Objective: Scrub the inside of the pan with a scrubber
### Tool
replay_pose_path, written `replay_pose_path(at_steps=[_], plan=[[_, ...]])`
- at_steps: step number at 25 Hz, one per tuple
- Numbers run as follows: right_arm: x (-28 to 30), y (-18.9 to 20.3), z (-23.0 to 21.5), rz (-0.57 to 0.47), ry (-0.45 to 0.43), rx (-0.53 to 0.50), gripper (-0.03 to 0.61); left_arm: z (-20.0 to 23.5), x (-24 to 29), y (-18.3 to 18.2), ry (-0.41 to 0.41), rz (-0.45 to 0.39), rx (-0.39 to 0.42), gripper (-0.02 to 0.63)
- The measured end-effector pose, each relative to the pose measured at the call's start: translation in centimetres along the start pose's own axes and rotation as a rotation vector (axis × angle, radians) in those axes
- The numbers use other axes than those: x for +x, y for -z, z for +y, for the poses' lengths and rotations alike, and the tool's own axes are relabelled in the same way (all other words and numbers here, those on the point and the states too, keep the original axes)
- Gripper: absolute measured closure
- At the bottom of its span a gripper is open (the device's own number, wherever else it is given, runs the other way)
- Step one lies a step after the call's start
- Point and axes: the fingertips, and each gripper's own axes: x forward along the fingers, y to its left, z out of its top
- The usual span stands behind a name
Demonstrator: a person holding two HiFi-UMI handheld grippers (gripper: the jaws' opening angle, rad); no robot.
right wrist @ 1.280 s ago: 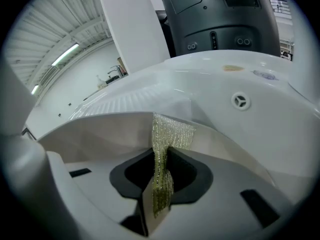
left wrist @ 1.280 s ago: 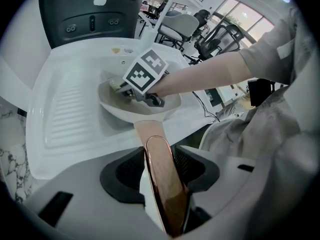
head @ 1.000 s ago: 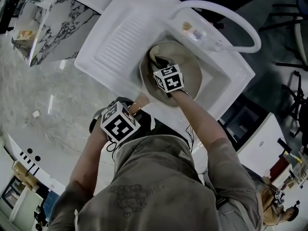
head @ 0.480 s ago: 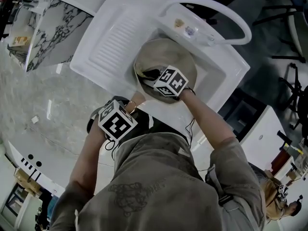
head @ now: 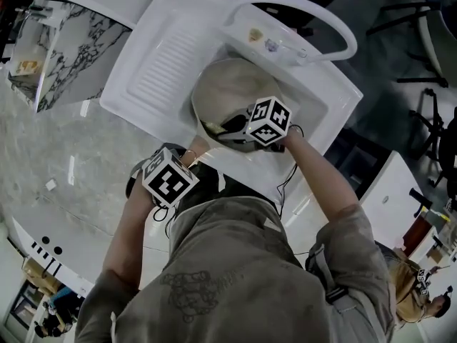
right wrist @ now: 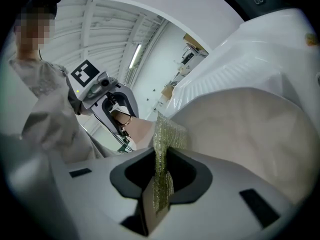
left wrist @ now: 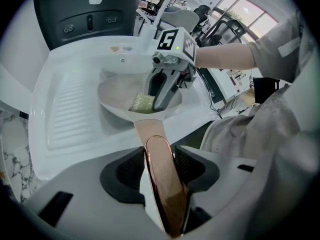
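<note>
Scrubber pinched in right gripper is best pressed flat at pan's 7 o'clock, handle clamped steady by left gripper.

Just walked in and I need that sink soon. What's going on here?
A person is cleaning a pan over the white sink. The left hand-held gripper is shut on the pan's copper-coloured handle. The right hand-held gripper pinches a yellow-green scrubber, down inside the pan near the handle side.
</note>
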Motion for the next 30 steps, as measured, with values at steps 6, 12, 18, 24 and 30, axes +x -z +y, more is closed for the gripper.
replay_pose_path(at_steps=[6, 12, 18, 24, 30], plan=[[-7.9, -2.6, -3.1, -0.170, 0.419, -0.054, 0.502, 0.0, -0.1, 0.1, -0.008, -0.006, -0.009, 0.419], [-16.3, -2.1, -10.1, -0.177, 1.096, -0.117, 0.502, -0.1, 0.0, 0.0, -0.016, -0.012, -0.013, 0.420], [-14.3, -0.6, -15.0, -0.058, 1.235, -0.150, 0.502, 0.0, -0.1, -0.1, -0.019, -0.012, -0.016, 0.422], [-11.1, 0.2, -17.6, 0.072, 1.243, -0.230, 0.501, 0.0, -0.1, -0.1, -0.013, -0.018, -0.019, 0.422], [-6.8, 2.0, -18.0, 0.216, 1.103, -0.265, 0.500, 0.1, -0.1, 0.0, -0.006, -0.020, -0.019, 0.421]])
